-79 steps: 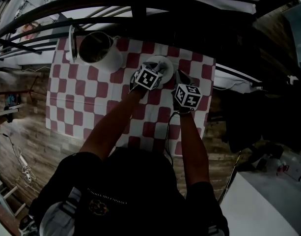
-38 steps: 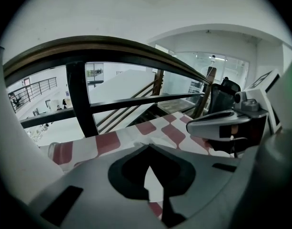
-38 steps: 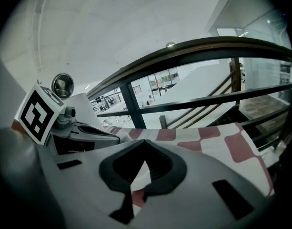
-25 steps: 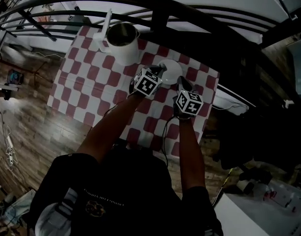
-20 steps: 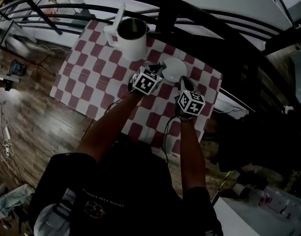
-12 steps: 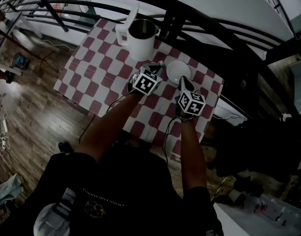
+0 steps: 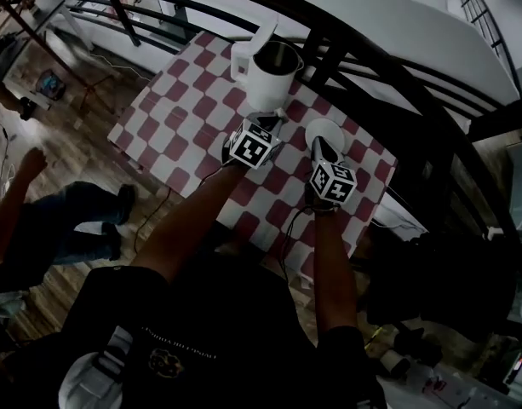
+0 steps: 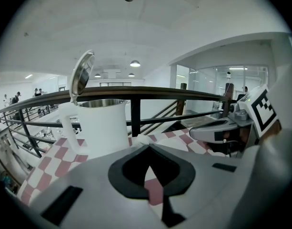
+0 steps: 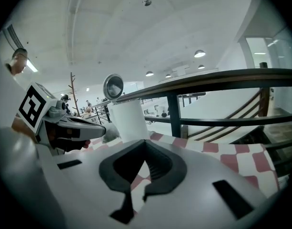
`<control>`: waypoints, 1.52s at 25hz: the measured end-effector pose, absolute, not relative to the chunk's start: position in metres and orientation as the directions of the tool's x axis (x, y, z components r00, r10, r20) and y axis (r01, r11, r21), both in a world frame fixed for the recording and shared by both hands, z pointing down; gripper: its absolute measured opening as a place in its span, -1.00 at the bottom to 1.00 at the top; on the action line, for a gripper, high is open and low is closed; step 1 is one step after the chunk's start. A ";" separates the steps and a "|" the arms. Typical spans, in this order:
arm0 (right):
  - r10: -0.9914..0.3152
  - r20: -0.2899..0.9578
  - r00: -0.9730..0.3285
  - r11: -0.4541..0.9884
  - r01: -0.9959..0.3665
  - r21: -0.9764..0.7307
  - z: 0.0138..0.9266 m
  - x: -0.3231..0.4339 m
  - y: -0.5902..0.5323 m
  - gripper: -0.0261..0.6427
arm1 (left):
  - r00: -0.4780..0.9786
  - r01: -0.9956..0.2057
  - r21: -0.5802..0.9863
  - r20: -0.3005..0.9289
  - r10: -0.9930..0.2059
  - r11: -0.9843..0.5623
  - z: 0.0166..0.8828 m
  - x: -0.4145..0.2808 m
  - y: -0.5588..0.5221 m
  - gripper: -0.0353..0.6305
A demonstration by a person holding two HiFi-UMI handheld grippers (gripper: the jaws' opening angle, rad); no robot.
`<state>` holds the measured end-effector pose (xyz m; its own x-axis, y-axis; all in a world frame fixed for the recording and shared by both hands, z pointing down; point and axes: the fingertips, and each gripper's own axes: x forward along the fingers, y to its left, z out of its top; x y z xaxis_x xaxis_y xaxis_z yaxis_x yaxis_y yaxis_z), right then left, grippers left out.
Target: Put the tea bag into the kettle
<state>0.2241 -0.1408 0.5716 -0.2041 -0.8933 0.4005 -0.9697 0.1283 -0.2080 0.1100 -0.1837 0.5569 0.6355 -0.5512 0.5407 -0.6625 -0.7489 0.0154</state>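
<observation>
Red-and-white checked cloth [image 7: 180, 122] is spread over the table, which stands beside a black railing [image 7: 388, 66] above a wooden floor [image 7: 82, 147]. The left gripper [image 8: 145, 146] is closed on the tea bag [image 8: 139, 139], seen as a white scrap at its tips. The white kettle [image 8: 100, 125], lid raised, is seen just ahead, slightly left. The right gripper [image 9: 145, 144] is closed and empty, with a white saucer [image 7: 323, 130] at its tips.

Black short-sleeved top [image 7: 218, 313], small chest print [image 7: 171, 358], grey left tool [image 8: 146, 145], grey right tool [image 9: 146, 141], black-and-white marker cubes [image 7: 252, 147]
</observation>
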 end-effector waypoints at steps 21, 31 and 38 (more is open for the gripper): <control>-0.776 0.400 -0.487 0.433 -0.874 -0.222 0.578 0.048 -0.200 -0.89 | 0.430 -0.865 0.015 0.535 -0.727 -0.501 0.558 -0.071 -0.206 -0.89; -0.751 0.401 -0.524 0.480 -0.851 -0.214 0.573 0.012 -0.207 -0.89 | 0.396 -0.889 0.013 0.521 -0.756 -0.457 0.552 -0.107 -0.206 -0.89; -0.774 0.385 -0.503 0.460 -0.864 -0.205 0.562 0.023 -0.210 -0.89 | 0.433 -0.870 0.009 0.491 -0.756 -0.492 0.536 -0.090 -0.213 -0.89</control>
